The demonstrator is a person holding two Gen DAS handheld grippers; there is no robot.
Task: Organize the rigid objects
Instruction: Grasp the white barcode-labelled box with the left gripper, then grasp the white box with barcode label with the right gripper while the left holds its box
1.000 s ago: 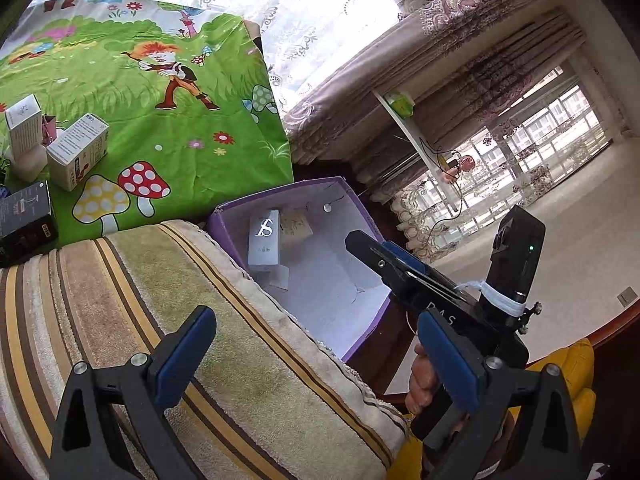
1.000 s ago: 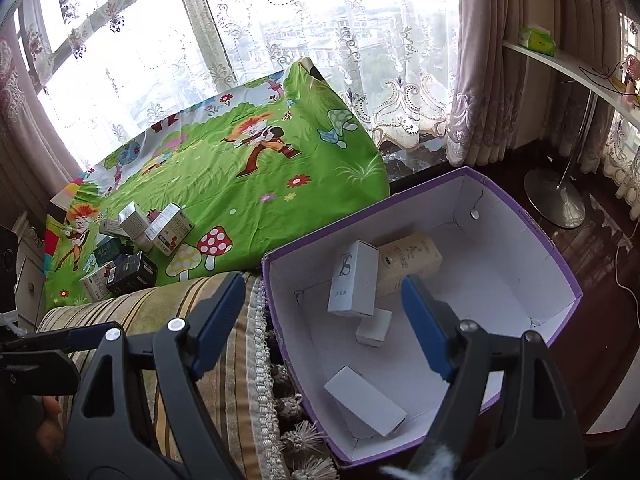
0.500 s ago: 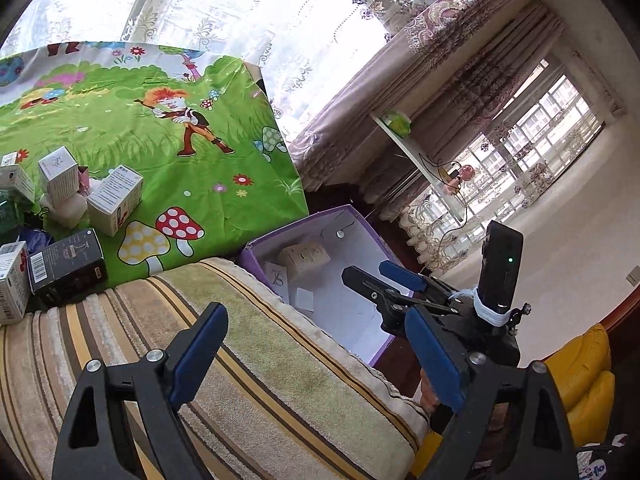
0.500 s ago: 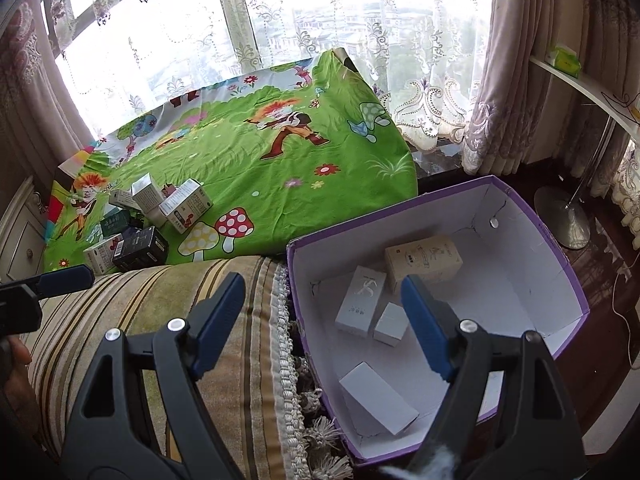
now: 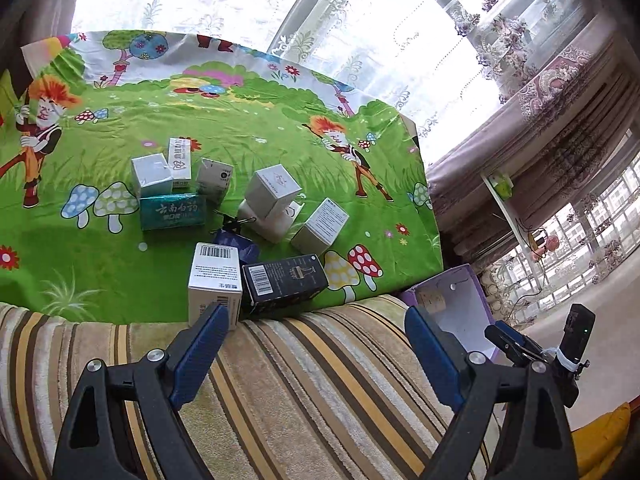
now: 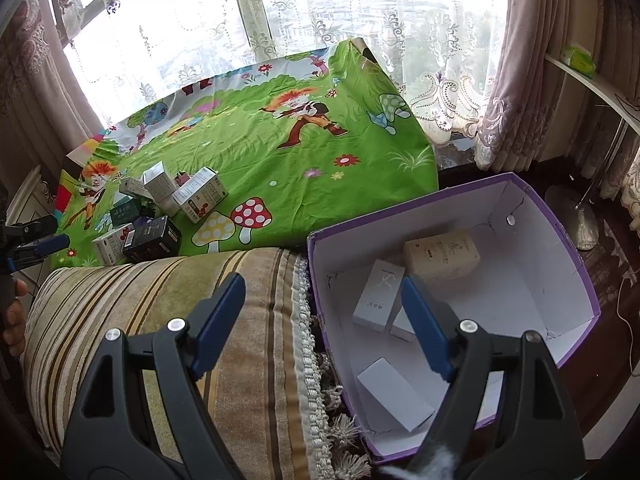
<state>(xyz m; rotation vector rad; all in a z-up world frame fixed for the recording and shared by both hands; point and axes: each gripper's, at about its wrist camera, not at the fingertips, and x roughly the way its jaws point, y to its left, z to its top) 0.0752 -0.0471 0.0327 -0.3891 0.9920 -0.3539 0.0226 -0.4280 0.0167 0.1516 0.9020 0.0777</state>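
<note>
In the left wrist view, Chinese characters are printed on a teal box [image 5: 173, 212] left of centre; barcodes mark a white box [image 5: 215, 280] and black box [image 5: 285, 283]. The left claw [image 5: 316, 354], lately narrowed slightly, is seen wide and empty at the bottom. The right claw [image 6: 324, 322] is held wide, empty, before the purple bin [image 6: 576, 256].

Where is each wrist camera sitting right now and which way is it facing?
Left wrist: on the left gripper, angled down over the striped plush cushion toward small cardboard boxes on the green cartoon cloth; its blue-padded jaws stand open, empty; the right gripper shows at far right.
Right wrist: on the right gripper, angled down at the cushion edge and the purple-walled storage box; jaws open, empty; the left gripper and a hand show at far left.
Shared: cushion, cloth, black barcode box, storage box.
</note>
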